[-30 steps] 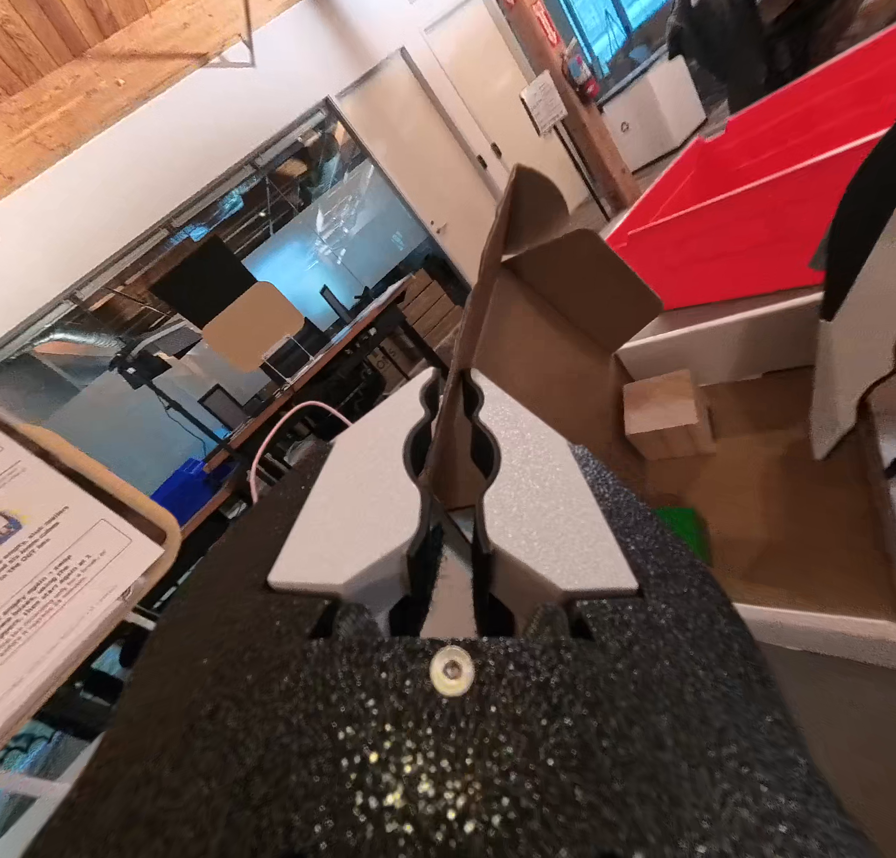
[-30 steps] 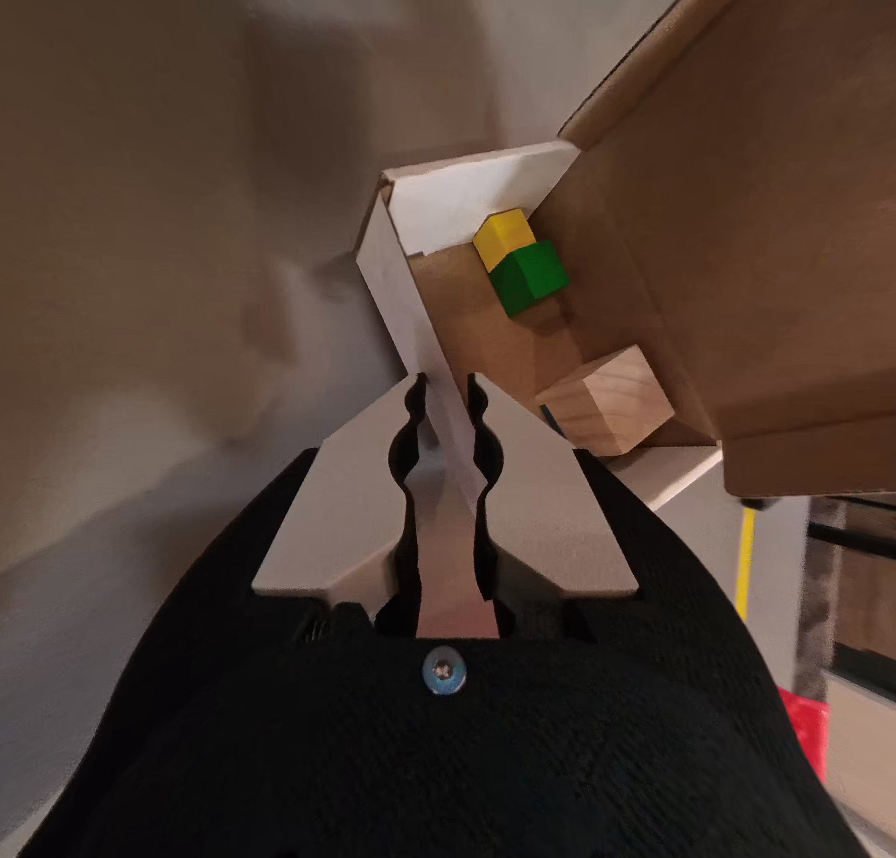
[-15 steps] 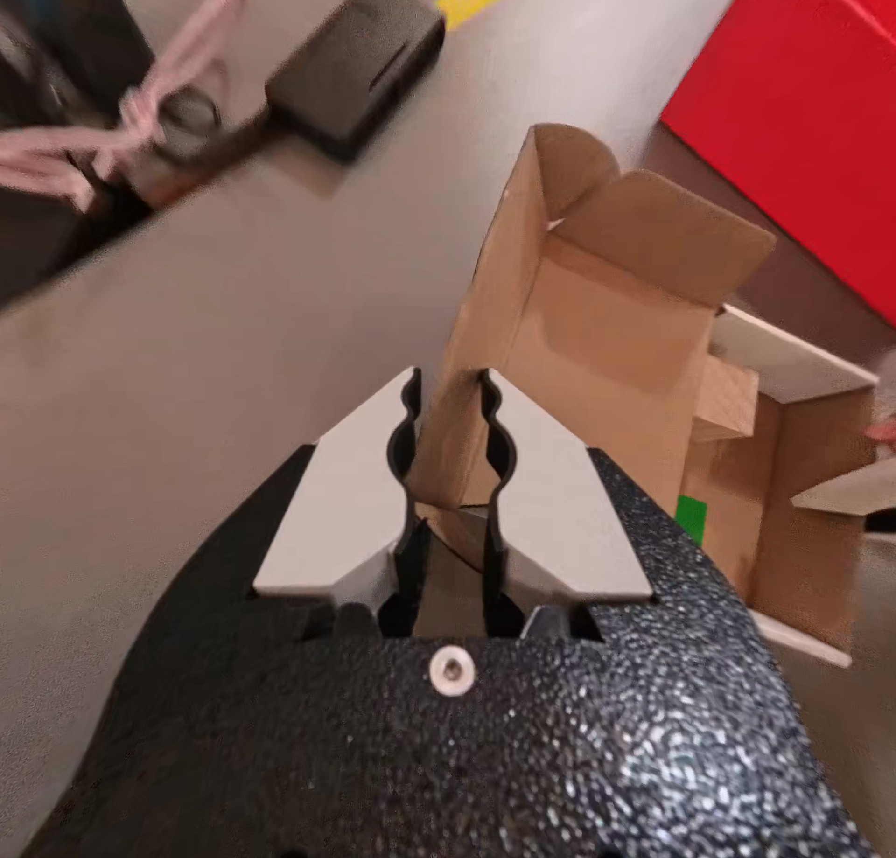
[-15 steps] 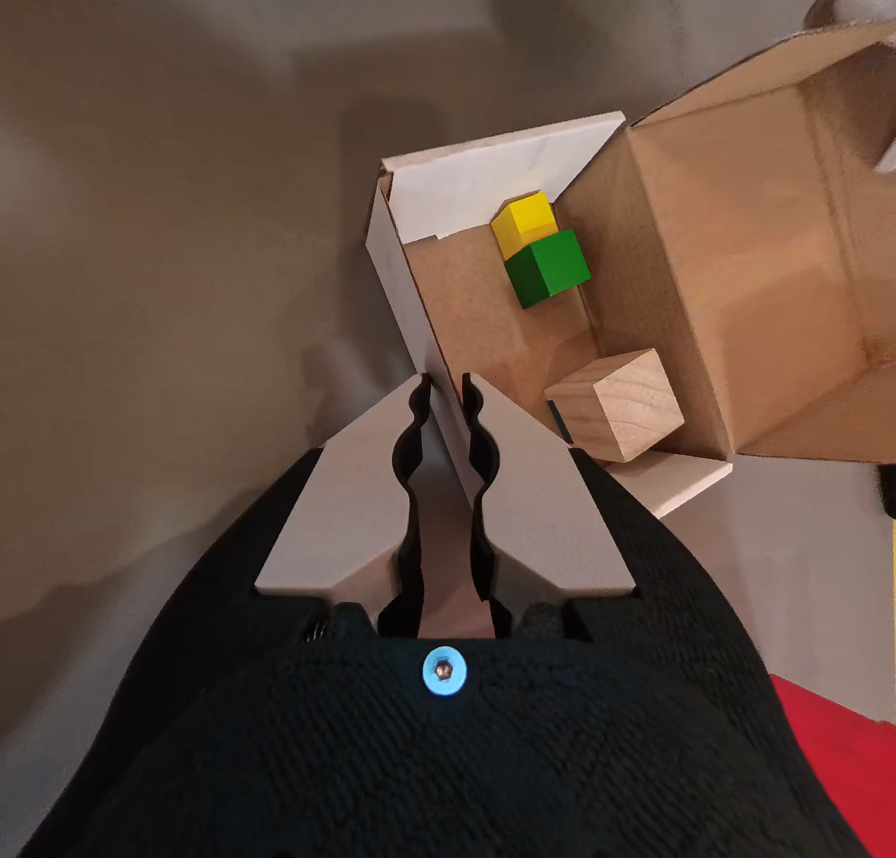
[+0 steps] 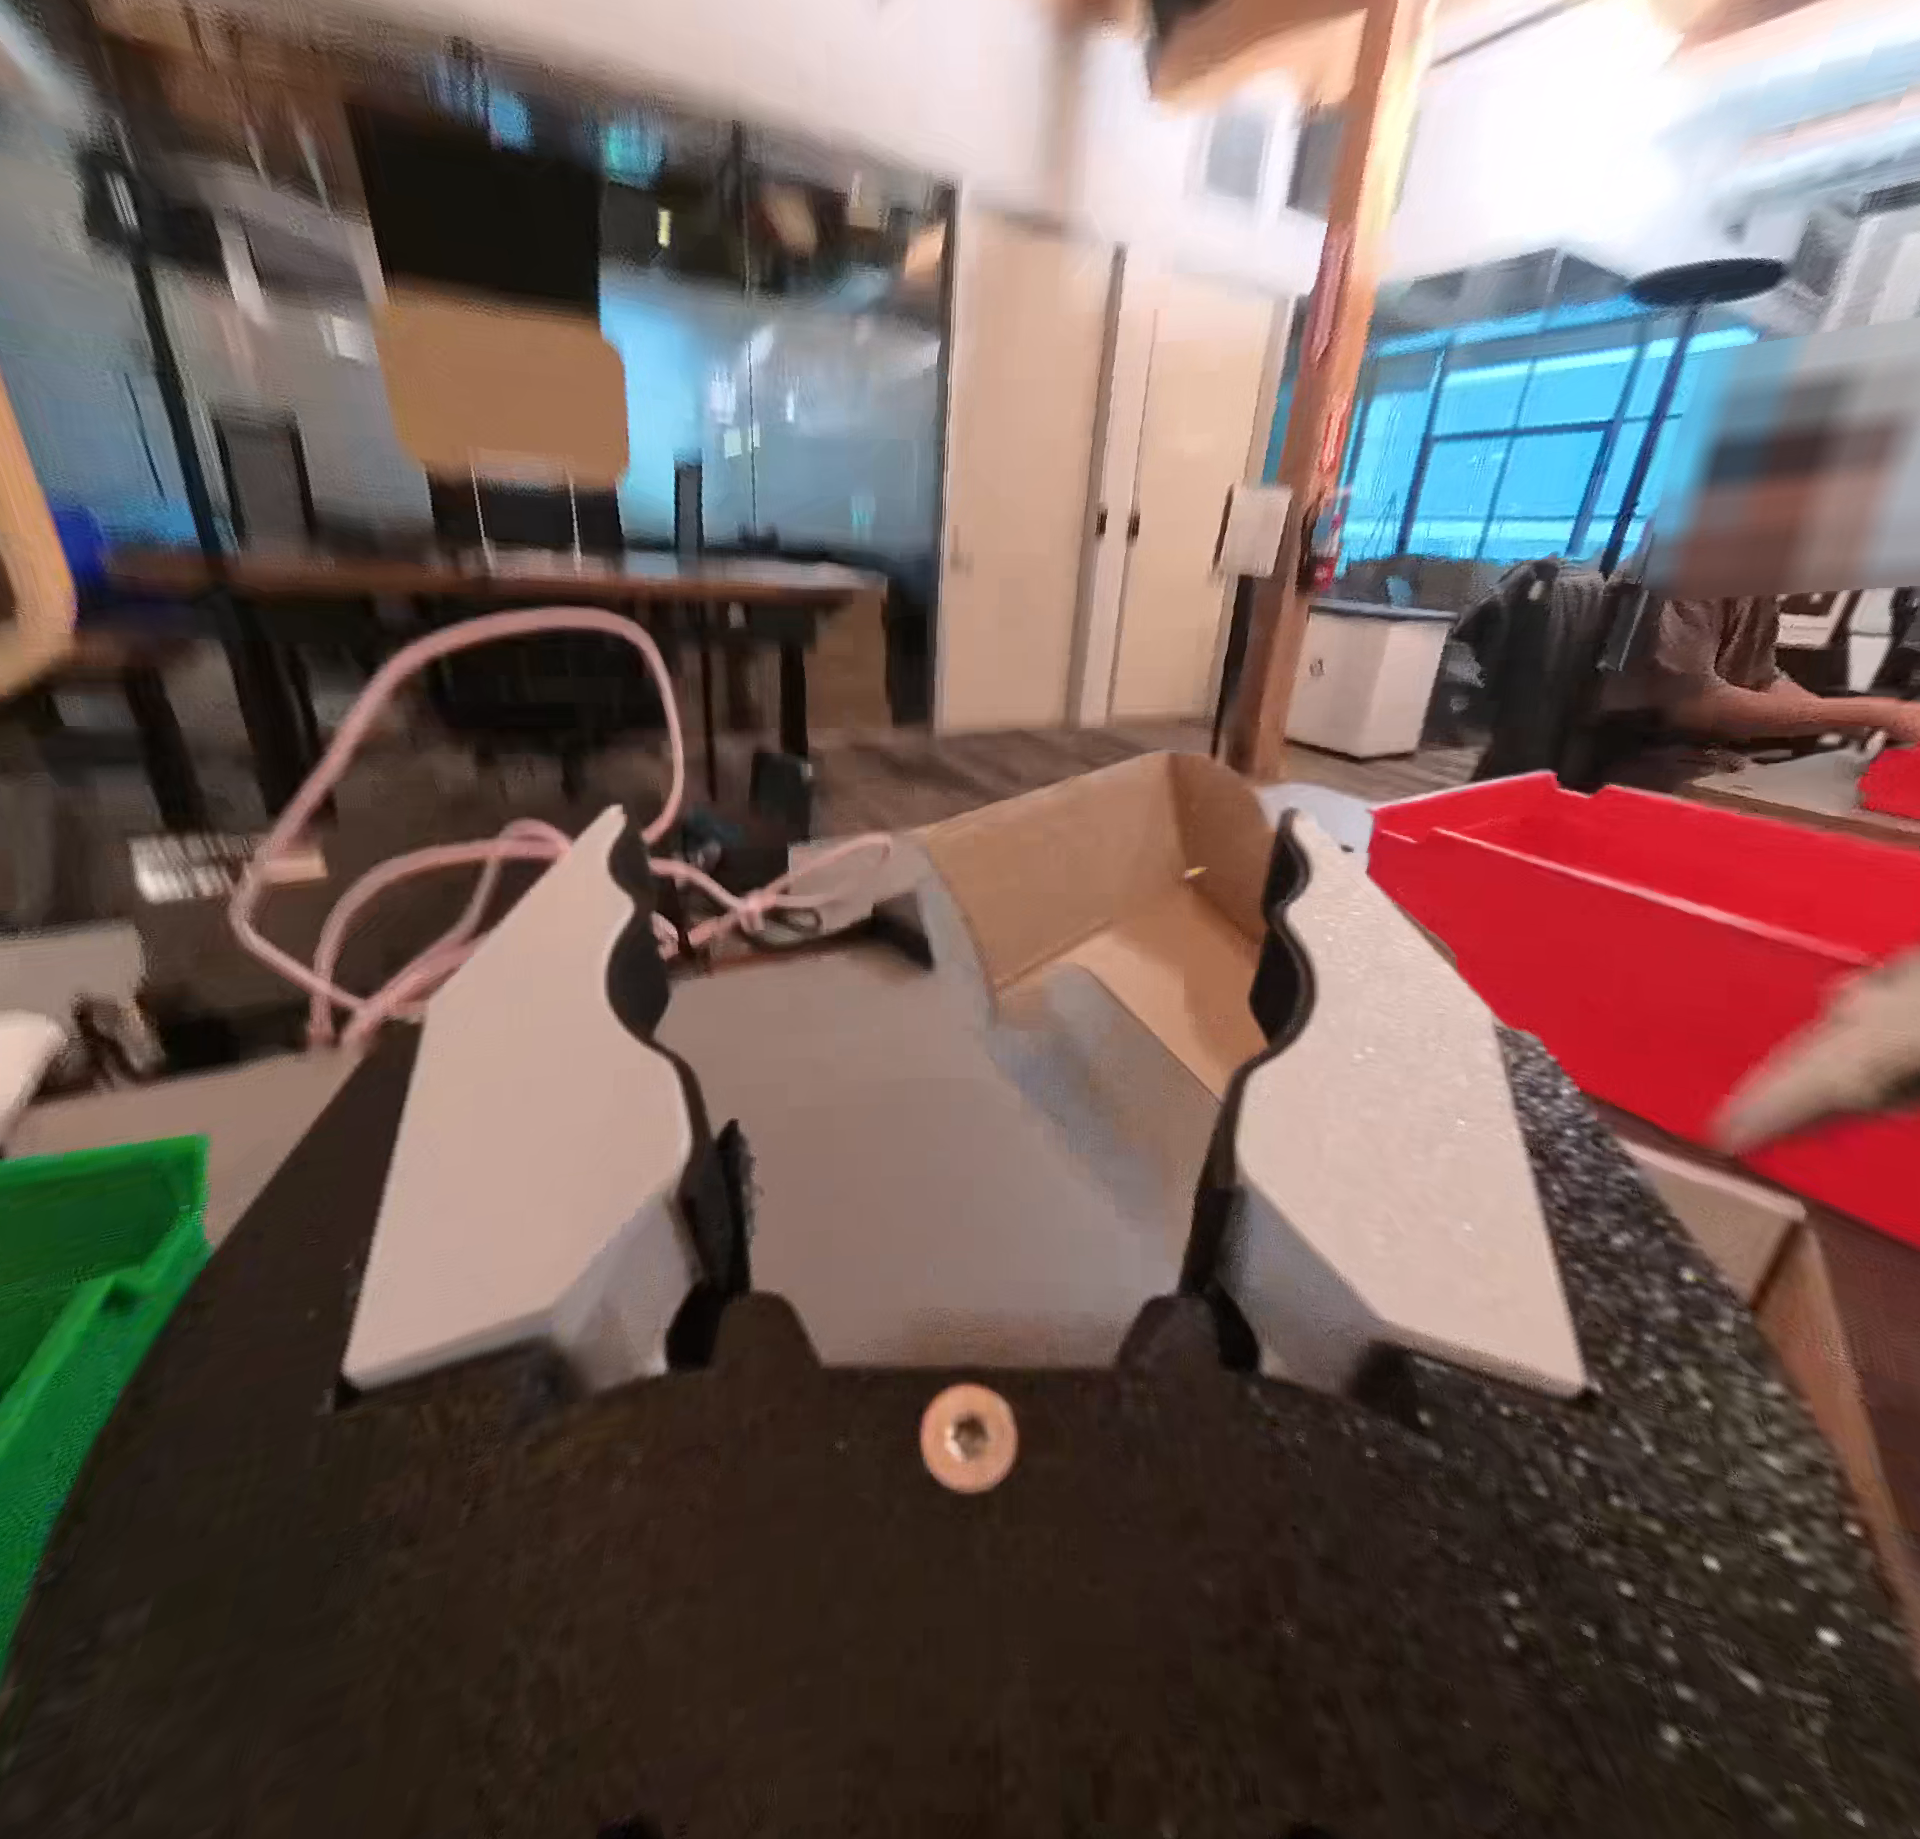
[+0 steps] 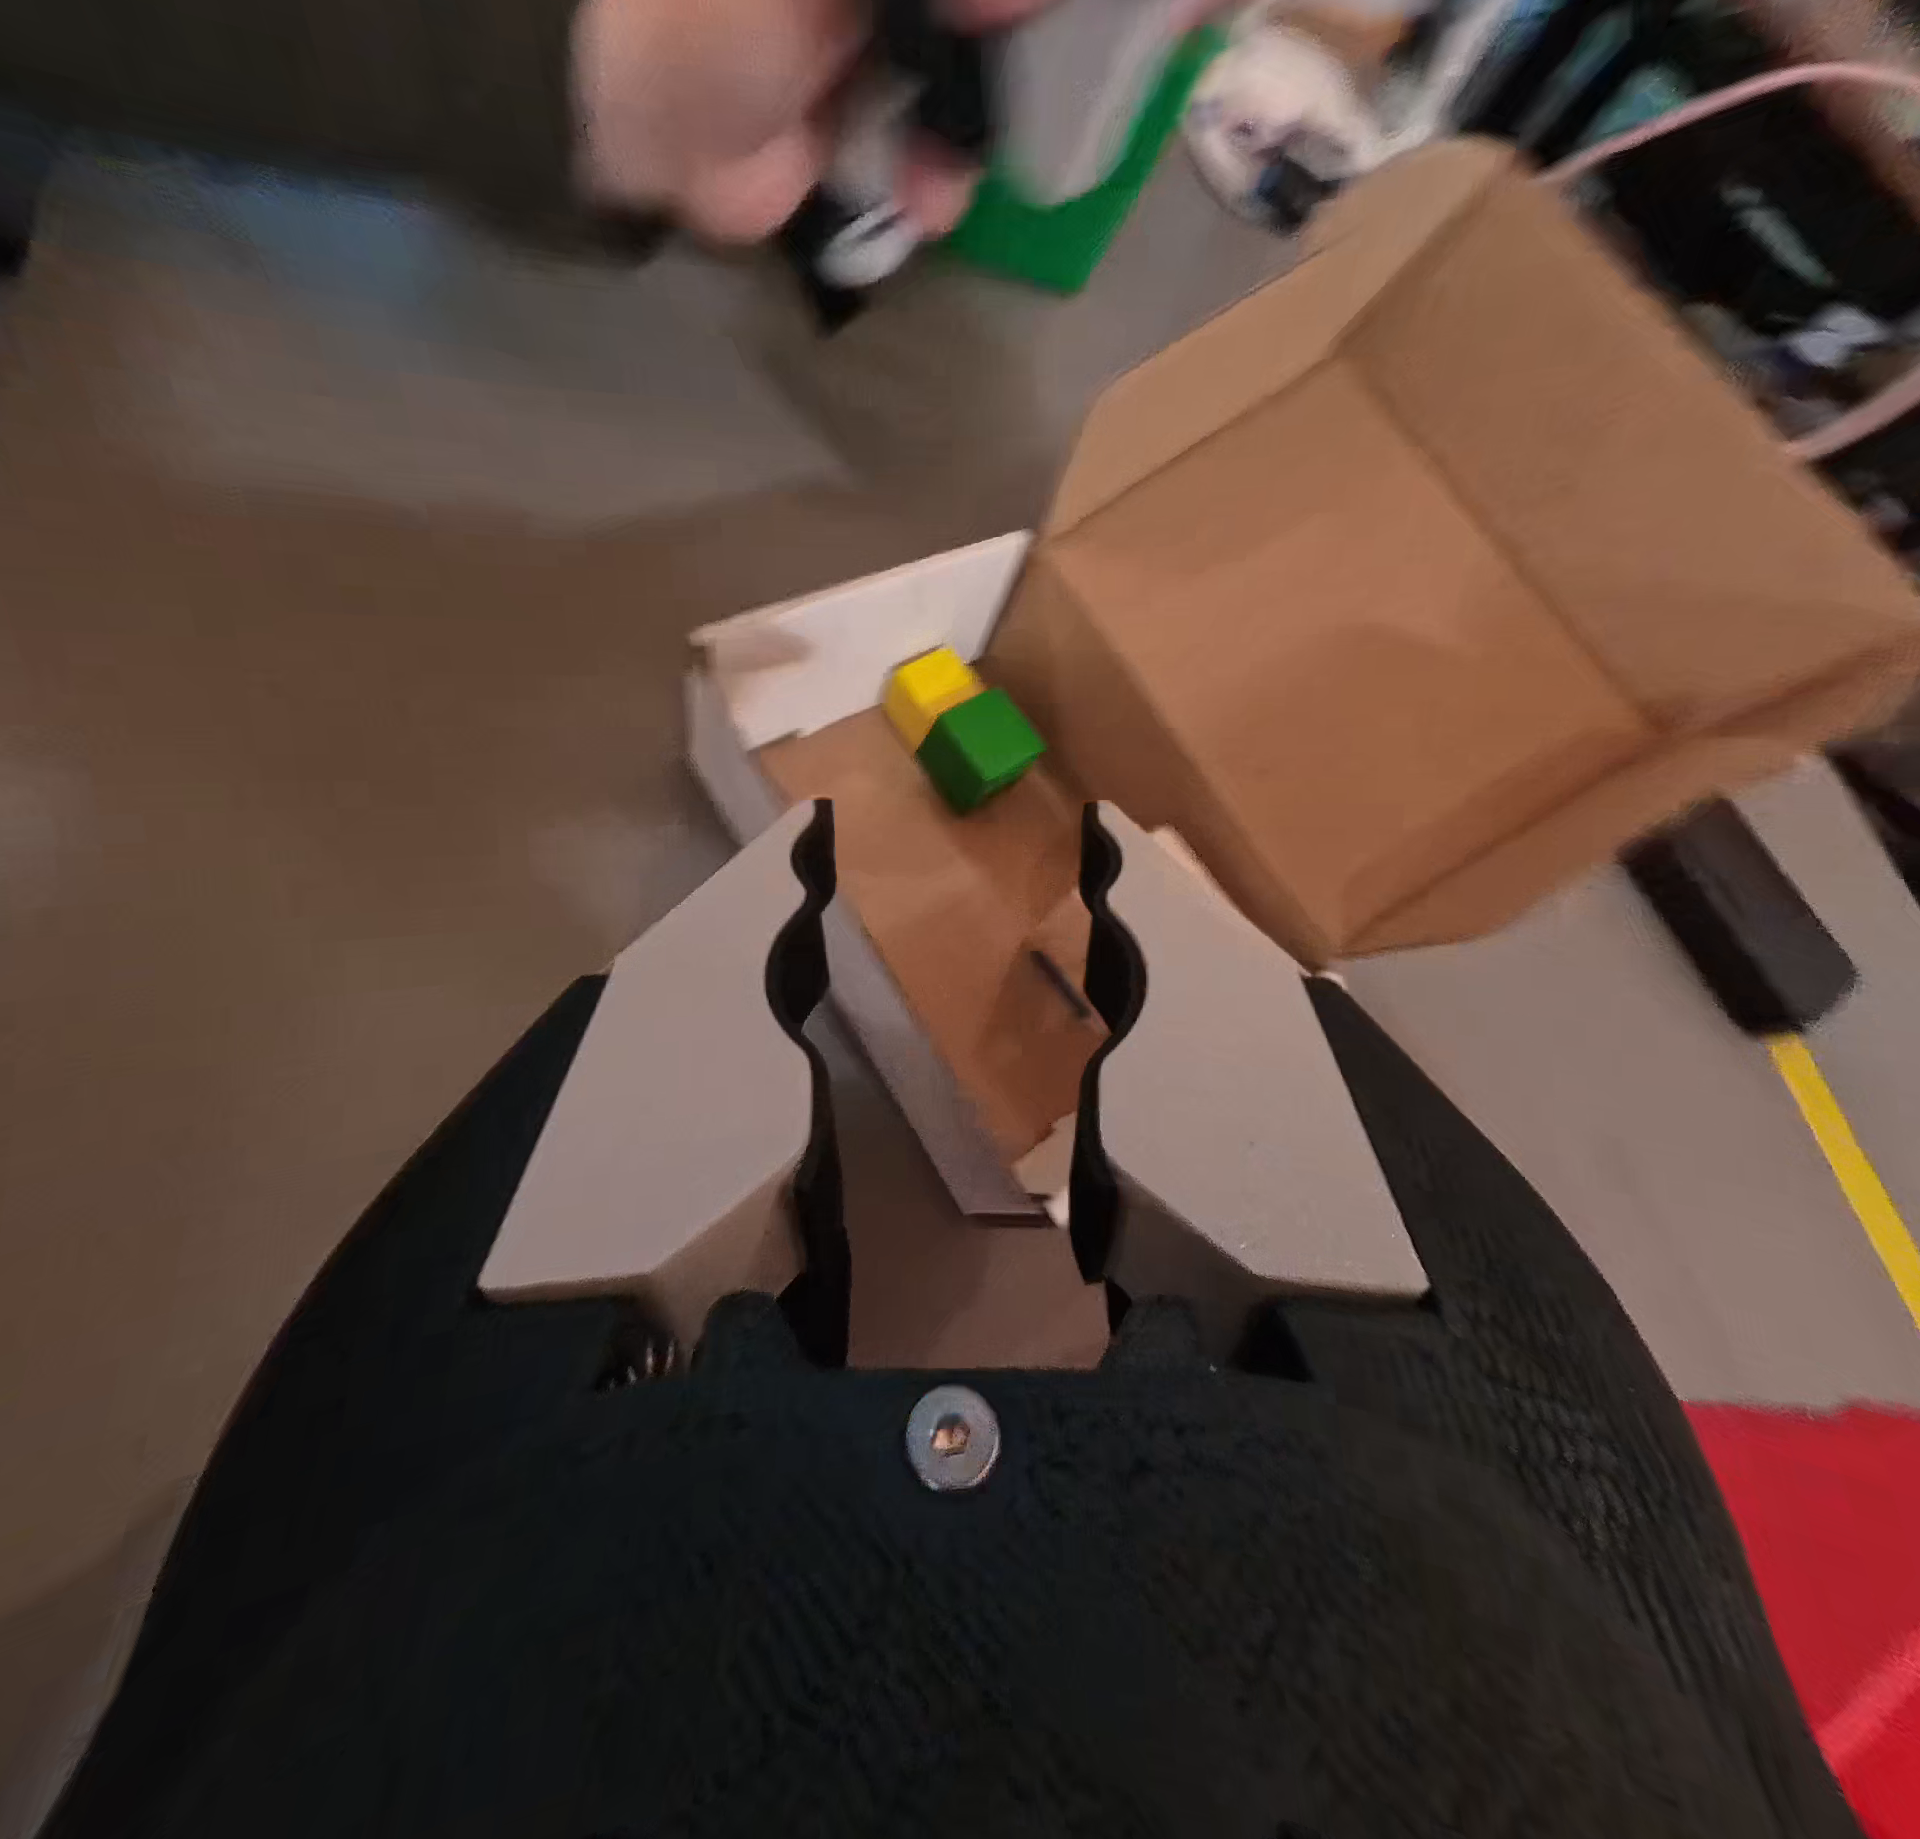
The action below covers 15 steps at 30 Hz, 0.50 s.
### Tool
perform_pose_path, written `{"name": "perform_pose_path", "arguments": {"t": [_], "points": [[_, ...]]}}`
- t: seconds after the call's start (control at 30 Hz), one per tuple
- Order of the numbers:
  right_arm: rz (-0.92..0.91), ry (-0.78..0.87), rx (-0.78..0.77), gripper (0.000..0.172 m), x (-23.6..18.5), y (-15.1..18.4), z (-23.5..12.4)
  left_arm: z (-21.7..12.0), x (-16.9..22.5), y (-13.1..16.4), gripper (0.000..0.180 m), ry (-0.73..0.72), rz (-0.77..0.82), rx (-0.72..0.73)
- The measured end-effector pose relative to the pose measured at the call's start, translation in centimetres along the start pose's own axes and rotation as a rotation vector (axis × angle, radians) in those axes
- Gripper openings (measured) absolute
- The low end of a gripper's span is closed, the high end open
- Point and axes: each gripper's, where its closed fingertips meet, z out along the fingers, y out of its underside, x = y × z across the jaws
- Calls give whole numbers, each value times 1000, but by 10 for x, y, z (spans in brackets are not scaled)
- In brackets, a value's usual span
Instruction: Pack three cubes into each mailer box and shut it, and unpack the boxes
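- Showing both tongs apart: the left gripper (image 5: 956, 916) has its fingers spread wide with only grey table (image 5: 914, 1145) between them, and nothing is in its grasp.
- Left view: an open mailer box (image 5: 1101, 896) stands on the table just beyond the right fingertip, its brown inside facing the camera; motion blur softens its edges.
- Left view, surroundings: a red bin (image 5: 1662, 937) lies to the right, a green bin (image 5: 73, 1259) at the lower left edge, and a pink cable (image 5: 416, 854) loops behind the left finger.
- Right view: the right gripper (image 6: 956, 854) is also spread, and holds nothing; the box's white front wall (image 6: 894, 1051) passes between the fingers, with a clear gap to each pad.
- Right view: the box (image 6: 935, 916) lies open on the table, and its brown lid (image 6: 1434, 584) hangs tilted over the far right side.
- Cubes: a yellow cube (image 6: 925, 688) and a green cube (image 6: 977, 750) sit touching each other in the box's far corner, beside the lid's edge.
- Background of the right view: a blurred hand (image 6: 727, 96) at the top and a yellow line (image 6: 1849, 1155) on the table at right.
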Motion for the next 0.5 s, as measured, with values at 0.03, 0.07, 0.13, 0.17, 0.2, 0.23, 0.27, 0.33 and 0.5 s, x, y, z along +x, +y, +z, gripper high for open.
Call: {"name": "perform_pose_path", "arguments": {"t": [0.03,0.07,0.13,0.17,0.2,0.23,0.27,0.33,0.5], "points": [[75,78,21,46,17,-3,-4,-13,12,-1,112,15,74,55],[164,138,25,47,31,-2,-5,-24,23,-1,110,29,144,94],[331,183,-14,49,43,8,1,-38,37,5,108,40,232,148],[374,183,-48,53,43,13,8,-41,44,6,106,58,255,163],[395,201,-97,54,44,20,14,-41,51,6,106,83,279,167],[404,245,-159,57,47,27,19,-42,55,6,106,96,300,176],[407,290,-216,58,50,33,22,-42,57,6,104,101,313,189],[464,371,-274,63,56,38,24,-42,61,12,102,131,322,180],[541,356,-410,59,53,48,36,-41,62,11,101,170,284,193]]}}
